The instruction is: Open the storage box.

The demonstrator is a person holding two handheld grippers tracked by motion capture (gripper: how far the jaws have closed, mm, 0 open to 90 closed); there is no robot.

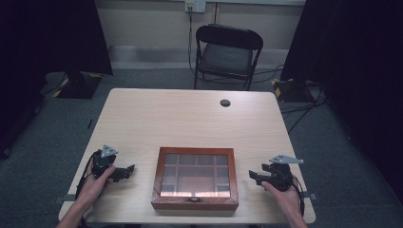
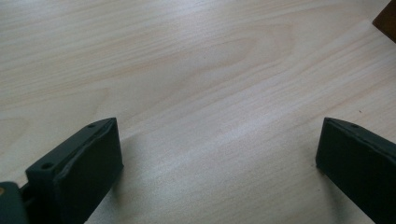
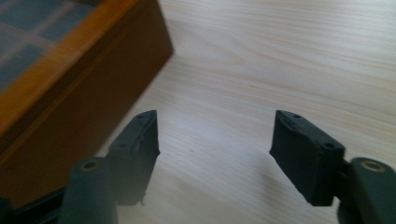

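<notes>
High view. Wooden box (image 1: 195,178) with a glass lid over divided compartments sits by the near edge of the surface (image 1: 190,116), about midway between its near corners. The lid lies flat and closed; a small latch shows at the front wall. Left claw (image 1: 129,168) rests near the near-left corner, pointing toward the box's left side, apart from it. Right claw (image 1: 252,175) rests toward the near-right corner, pointing at the box's right side, also apart. A folding chair (image 1: 227,54) stands beyond the far edge; a dark round hole (image 1: 225,102) lies near that edge.

Left gripper view. Left claw (image 2: 219,149): jaws spread very wide, nothing between them but bare wood grain. A brown corner of the box (image 2: 386,18) peeks in at the top right, well off.

Right gripper view. Right claw (image 3: 215,140): jaws parted moderately, holding nothing. The box (image 3: 84,88) wall runs just beside one jaw, not touching as far as I can tell; glass lid and its frame visible above.

Judgement: this is the approach stage, with both claws flanking the box and no contact made. The next move likely calls for bringing a claw to the lid's front edge or latch, while the other steadies a side wall so the box doesn't slide.
</notes>
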